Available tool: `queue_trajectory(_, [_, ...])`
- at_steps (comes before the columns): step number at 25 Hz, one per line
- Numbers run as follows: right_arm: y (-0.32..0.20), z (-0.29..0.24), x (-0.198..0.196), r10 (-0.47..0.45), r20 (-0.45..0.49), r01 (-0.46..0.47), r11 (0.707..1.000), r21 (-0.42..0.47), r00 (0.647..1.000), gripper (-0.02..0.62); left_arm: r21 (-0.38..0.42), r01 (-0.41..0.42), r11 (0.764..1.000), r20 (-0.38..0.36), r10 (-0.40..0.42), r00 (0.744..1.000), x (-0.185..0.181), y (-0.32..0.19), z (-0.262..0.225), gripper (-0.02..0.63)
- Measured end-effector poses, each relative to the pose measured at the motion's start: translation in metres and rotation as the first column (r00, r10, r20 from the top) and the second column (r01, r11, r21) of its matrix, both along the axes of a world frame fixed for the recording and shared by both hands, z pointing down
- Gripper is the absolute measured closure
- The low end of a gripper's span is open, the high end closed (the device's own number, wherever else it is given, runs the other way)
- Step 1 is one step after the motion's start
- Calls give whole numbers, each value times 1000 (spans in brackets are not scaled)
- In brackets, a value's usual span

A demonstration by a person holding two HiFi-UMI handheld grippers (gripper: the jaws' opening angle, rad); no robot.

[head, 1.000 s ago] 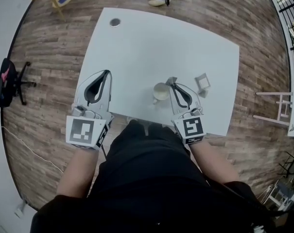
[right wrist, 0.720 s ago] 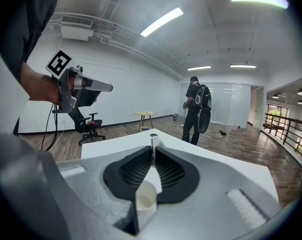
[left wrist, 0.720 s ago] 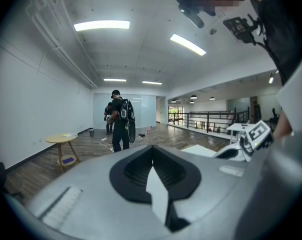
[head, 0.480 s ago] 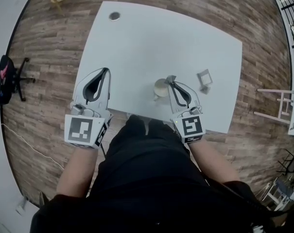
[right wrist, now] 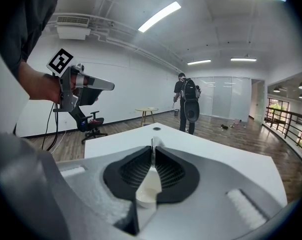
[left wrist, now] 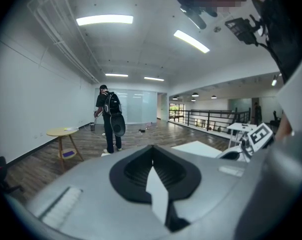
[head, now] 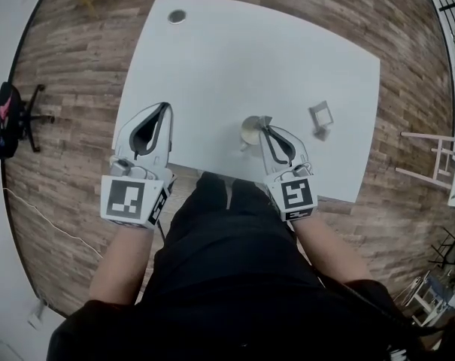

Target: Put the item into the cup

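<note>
Item, a thin flat piece, is pinched at the tips of the right gripper's jaws, close by the right rim of the cup on the tabletop. We should centre the tips over the cup mouth, lower until the piece is inside the rim, and only then part the jaws, so it cannot catch the rim or tip the cup. Left gripper, jaws pressed together on nothing, hangs well apart at the tabletop's left edge.

Cup on table near front edge, right of centre; right gripper just right of its rim, thin item between its tips. Square piece lies farther right on table; left gripper over left front corner.
</note>
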State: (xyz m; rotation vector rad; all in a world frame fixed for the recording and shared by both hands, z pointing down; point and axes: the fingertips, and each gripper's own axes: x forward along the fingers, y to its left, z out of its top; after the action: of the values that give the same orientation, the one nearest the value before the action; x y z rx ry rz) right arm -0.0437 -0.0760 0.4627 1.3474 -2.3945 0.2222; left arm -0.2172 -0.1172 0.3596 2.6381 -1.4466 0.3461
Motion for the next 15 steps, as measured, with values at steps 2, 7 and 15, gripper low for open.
queue_trajectory(2, [0, 2, 0, 1, 0, -1, 1000, -5, 1000, 565, -5, -7, 1000, 4, 7, 1000, 2, 0, 1, 611])
queue_trajectory(7, [4, 6, 0, 0, 2, 0, 1000, -17, 1000, 565, -24, -7, 1000, -1, 7, 1000, 3, -1, 5, 611])
queue_trajectory(15, [6, 15, 2, 3, -5, -3, 999, -34, 1000, 565, -42, -6, 999, -11, 6, 1000, 7, 0, 11, 611])
